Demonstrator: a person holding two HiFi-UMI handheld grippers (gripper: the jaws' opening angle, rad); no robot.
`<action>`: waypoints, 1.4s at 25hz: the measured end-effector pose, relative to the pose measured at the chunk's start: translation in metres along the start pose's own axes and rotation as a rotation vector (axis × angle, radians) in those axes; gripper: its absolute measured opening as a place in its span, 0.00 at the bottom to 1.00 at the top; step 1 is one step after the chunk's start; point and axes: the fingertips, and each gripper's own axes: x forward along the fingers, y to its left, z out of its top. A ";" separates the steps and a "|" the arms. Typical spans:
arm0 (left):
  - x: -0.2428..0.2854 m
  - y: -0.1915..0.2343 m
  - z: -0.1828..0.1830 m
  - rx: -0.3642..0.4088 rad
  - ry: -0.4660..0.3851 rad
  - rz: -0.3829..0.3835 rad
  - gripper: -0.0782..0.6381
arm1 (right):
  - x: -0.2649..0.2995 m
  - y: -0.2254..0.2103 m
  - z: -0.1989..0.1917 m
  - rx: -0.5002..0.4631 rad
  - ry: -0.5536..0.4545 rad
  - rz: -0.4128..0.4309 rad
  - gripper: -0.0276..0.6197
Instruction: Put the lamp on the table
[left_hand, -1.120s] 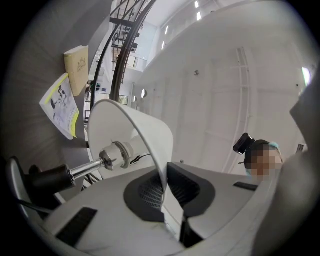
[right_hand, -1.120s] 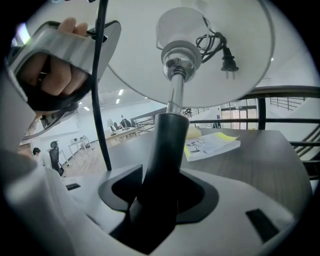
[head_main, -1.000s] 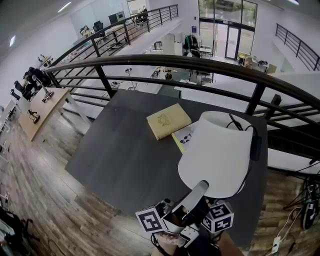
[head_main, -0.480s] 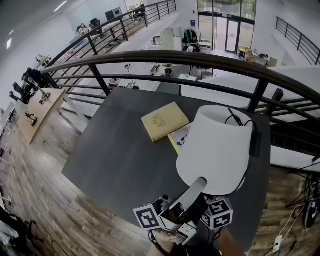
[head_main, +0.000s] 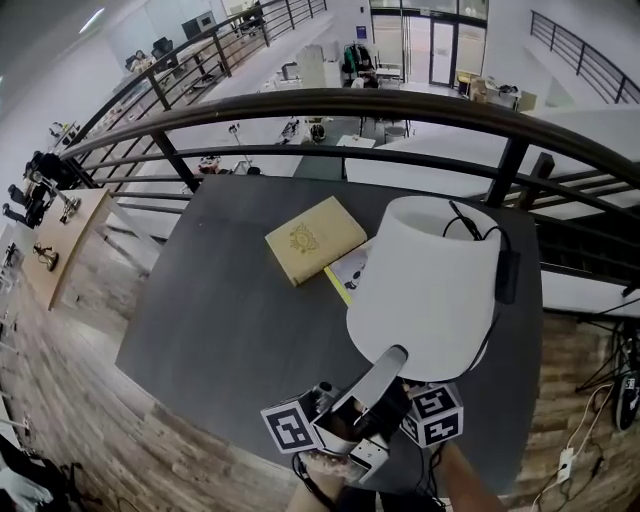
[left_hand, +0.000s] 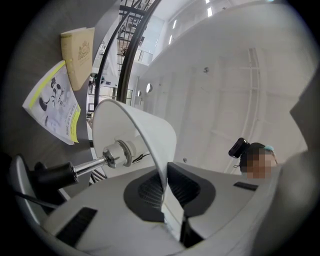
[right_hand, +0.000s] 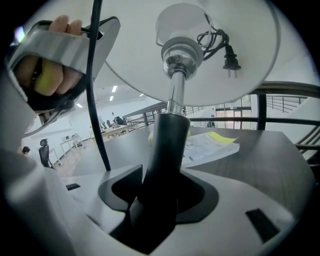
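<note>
A lamp with a white shade (head_main: 425, 290) hangs over the right part of the dark table (head_main: 230, 320), its cord and plug (head_main: 470, 228) tucked into the top. My left gripper (head_main: 390, 360) reaches up from the bottom edge and is shut on the shade's lower rim; in the left gripper view the thin shade edge (left_hand: 165, 175) sits pinched between the pads. My right gripper (right_hand: 160, 192) is shut on the lamp's black stem (right_hand: 167, 145). In the head view only its marker cube (head_main: 435, 415) shows below the shade. The lamp's base is hidden.
A tan book (head_main: 315, 238) and a yellow-edged magazine (head_main: 350, 272) lie on the table's far half, just left of the shade. A dark curved railing (head_main: 400, 105) runs along the table's far side with a drop behind it. Wooden floor (head_main: 80, 400) lies to the left.
Both grips on the lamp are unchanged. The lamp and grippers have drifted slightly up and left in the head view, along with the table and book.
</note>
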 end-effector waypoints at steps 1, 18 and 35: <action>0.001 0.003 0.002 -0.003 0.005 0.001 0.15 | 0.003 -0.002 0.000 0.000 0.002 -0.006 0.39; 0.003 0.033 0.019 -0.043 0.019 0.024 0.15 | 0.030 -0.024 -0.011 0.001 0.046 -0.071 0.39; -0.004 0.034 0.021 -0.054 0.006 0.006 0.15 | 0.033 -0.025 -0.015 -0.004 0.034 -0.098 0.39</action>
